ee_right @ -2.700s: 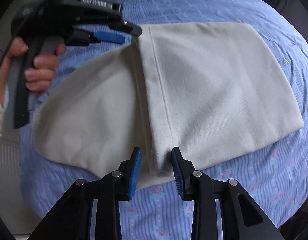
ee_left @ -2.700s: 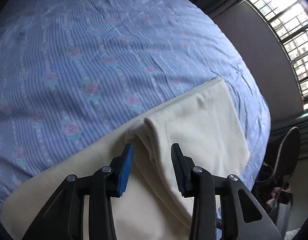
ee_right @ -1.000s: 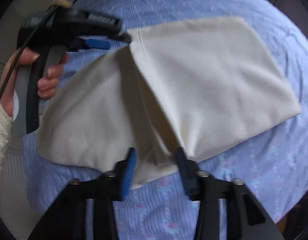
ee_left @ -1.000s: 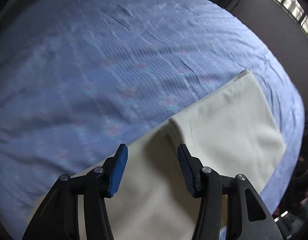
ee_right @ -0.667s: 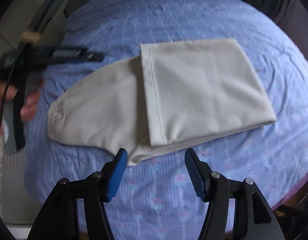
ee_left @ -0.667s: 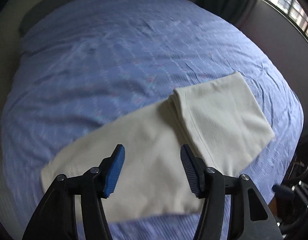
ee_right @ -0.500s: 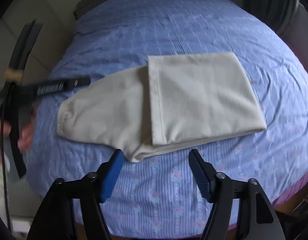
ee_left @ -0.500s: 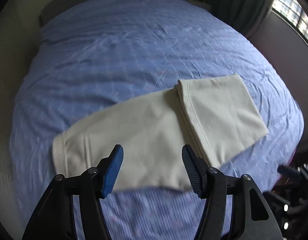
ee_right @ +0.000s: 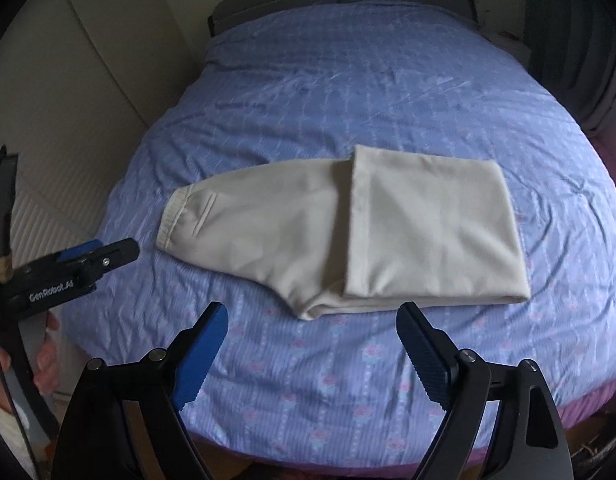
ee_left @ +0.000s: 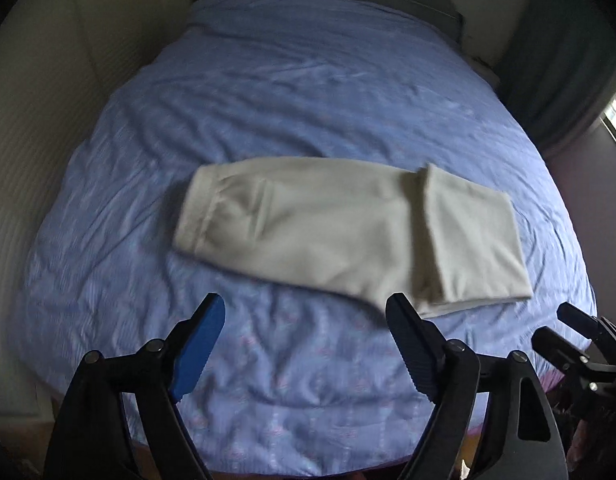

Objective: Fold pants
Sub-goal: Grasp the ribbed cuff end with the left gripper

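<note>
Hovering off the near edge of the bed point(ee_right: 388, 80), we have both grippers clear of the half-folded pants point(ee_right: 340, 236).

We judge one fold done: the leg end lies doubled over toward three o'clock, its hem edge crossing the pants at mid-length, while the waistband point(ee_right: 173, 216) lies single-layer toward nine o'clock. Next, by our reckoning, we go in at the waistband corners and carry that end toward three o'clock, onto the doubled part. Our left gripper point(ee_left: 304, 344) has its jaws spread wide, holding and touching nothing, the pants lying at twelve o'clock from it. Our right gripper point(ee_right: 312, 344) is likewise wide apart and empty, well short of the cloth.
</note>
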A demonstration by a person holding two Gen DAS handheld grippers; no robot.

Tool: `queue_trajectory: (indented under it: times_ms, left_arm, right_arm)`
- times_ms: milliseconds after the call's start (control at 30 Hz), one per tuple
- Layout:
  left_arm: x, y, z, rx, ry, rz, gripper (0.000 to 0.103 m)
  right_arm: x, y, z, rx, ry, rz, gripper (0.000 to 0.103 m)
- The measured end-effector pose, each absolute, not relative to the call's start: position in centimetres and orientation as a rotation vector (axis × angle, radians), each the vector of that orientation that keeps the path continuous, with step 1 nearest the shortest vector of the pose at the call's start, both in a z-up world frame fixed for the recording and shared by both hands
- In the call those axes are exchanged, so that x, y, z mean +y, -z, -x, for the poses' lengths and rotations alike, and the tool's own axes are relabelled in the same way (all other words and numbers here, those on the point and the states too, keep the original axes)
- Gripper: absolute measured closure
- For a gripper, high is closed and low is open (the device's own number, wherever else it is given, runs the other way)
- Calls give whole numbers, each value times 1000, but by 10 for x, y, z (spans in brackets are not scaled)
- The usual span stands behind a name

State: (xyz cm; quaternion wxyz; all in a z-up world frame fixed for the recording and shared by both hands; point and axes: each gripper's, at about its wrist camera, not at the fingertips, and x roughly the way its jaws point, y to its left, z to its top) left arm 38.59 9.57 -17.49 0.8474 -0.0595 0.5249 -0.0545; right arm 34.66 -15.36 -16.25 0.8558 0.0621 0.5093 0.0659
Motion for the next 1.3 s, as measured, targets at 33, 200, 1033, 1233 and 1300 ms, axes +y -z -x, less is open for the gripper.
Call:
queue_trajectory:
  times_ms: [33, 200, 1033, 1233, 1300]
  left_arm:
    - [107, 178, -386, 1113, 105, 142, 20]
    - [168, 194, -393, 1110, 111, 256, 19]
    - [278, 394, -513, 1298, 282, 692, 30]
    - [288, 420, -533, 1305, 357, 855, 31]
    - [293, 427, -538, 1300, 384, 913, 35]
  right_arm:
    - [-143, 164, -351, 1074, -145, -118, 16]
    - [-93, 175, -374, 1106, -161, -79, 16]
    - [68, 305, -517, 1366, -219, 143, 16]
    - [78, 321, -537, 1398, -230, 154, 16]
    - [81, 323, -541, 1399, -233, 160, 16]
